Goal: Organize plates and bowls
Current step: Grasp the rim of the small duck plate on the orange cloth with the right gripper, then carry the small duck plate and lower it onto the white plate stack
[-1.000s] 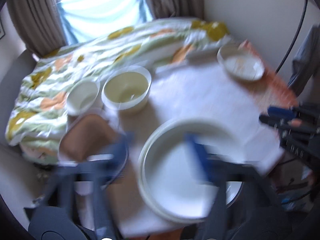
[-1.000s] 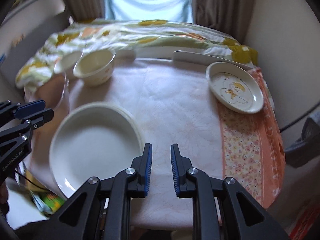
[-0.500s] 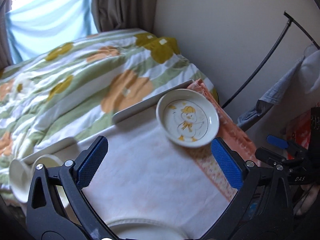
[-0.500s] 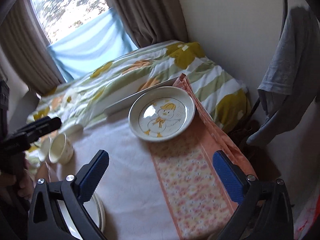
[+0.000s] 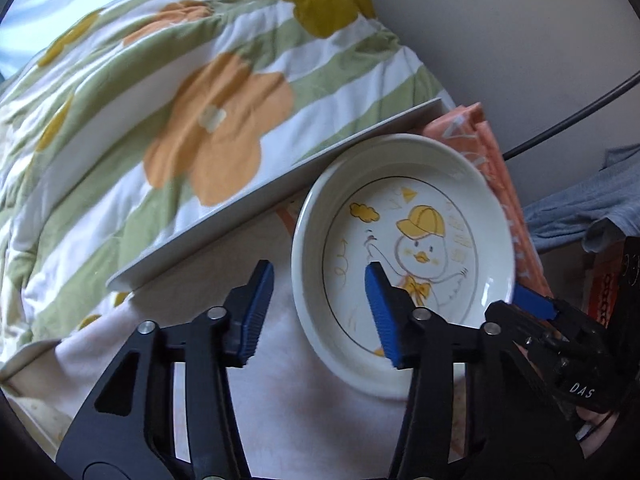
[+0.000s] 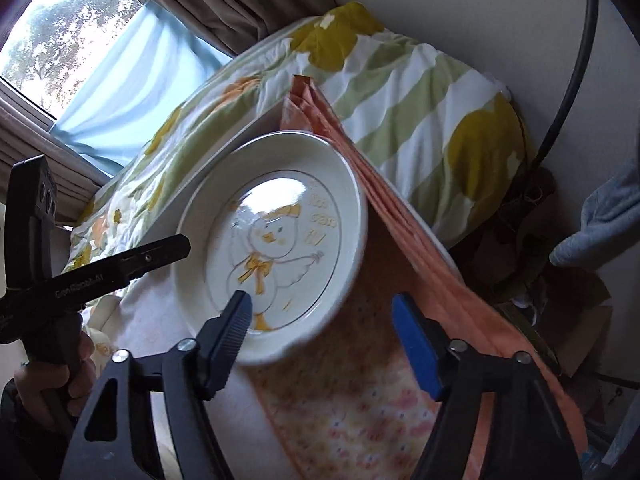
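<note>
Both grippers are closing in on the duck plate (image 5: 404, 256) at once, so this is looking like a two-handed lift. Going left to right: the flowery duvet (image 5: 160, 112) is bunching up against the far edge of the table (image 5: 248, 204). The left gripper (image 5: 320, 312) is straddling the plate's left rim, one pad outside on the white cloth (image 5: 304, 400) and one over the duck drawing. Its jaws have just been narrowing, but they're spread apart and not pressing the rim yet. The plate itself is sitting at the far right corner of the table, half on the orange floral runner (image 6: 360, 392). The right gripper (image 6: 324, 320) is bracketing the opposite rim, one pad over the plate and one over the runner. Its jaws have just been narrowing too, with nothing pinched.

What I'd be worrying about: glazed rim plus shallow grips could mean slipping, and uneven squeezing could be tipping the plate off that corner. Dragging the runner along is also possible.
</note>
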A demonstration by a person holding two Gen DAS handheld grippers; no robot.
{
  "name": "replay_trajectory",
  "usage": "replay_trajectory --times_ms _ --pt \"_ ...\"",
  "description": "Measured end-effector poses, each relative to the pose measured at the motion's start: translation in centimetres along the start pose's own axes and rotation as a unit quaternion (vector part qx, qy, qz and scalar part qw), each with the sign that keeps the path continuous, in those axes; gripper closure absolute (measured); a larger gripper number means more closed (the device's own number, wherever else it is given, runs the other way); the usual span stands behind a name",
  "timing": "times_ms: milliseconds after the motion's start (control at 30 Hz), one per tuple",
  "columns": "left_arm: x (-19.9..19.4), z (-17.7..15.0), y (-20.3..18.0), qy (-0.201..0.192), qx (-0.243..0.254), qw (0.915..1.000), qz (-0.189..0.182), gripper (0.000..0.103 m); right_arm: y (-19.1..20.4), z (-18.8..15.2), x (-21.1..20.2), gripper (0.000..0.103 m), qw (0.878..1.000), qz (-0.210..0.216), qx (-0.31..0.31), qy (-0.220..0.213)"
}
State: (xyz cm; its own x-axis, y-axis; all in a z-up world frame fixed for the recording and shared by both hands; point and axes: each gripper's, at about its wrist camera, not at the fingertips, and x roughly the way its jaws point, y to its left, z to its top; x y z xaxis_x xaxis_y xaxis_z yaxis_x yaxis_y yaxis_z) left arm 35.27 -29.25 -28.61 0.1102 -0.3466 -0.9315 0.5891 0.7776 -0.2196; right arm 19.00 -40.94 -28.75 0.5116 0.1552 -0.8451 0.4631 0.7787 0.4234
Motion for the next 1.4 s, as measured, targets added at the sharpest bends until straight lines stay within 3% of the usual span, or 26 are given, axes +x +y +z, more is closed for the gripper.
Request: replay_trajectory --times_ms 167,300,500,733,1033,1267,1400 --pt "1.5 1.0 0.1 0.012 0.003 0.9999 -0.003 0.071 -0.3 0.9 0.8 0.053 1.000 0.001 -0.005 -0.002" --pt "1.5 1.1 0.0 0.009 0.010 0.9999 0.001 0.080 -0.1 1.4 1.6 0.072 1.000 0.002 -0.008 0.001" --pt "1.5 1.1 0.2 0.007 0.012 0.9999 0.002 0.083 -0.5 1.6 1.9 0.087 1.000 -0.019 -0.009 0.000" --pt "1.2 0.9 0.3 0.003 0.017 0.9998 0.006 0.083 -0.2 1.7 1.9 0.088 0.999 -0.029 -0.021 0.004" --pt "-2.0 0.2 -0.5 -0.025 0.027 0.9993 0.012 0.083 0.9 1.0 0.1 0.088 0.999 -0.029 -0.043 -0.013" --pt "-7.1 -2.1 -0.6 -0.066 0.020 0.9975 0.013 0.083 3.4 0.4 -3.3 0.088 0.995 -0.030 -0.083 -0.046" --pt "-11.0 -4.9 -0.1 -0.095 0.007 0.9954 0.014 0.083 5.4 -0.8 -5.7 0.088 0.992 -0.020 -0.112 -0.061"
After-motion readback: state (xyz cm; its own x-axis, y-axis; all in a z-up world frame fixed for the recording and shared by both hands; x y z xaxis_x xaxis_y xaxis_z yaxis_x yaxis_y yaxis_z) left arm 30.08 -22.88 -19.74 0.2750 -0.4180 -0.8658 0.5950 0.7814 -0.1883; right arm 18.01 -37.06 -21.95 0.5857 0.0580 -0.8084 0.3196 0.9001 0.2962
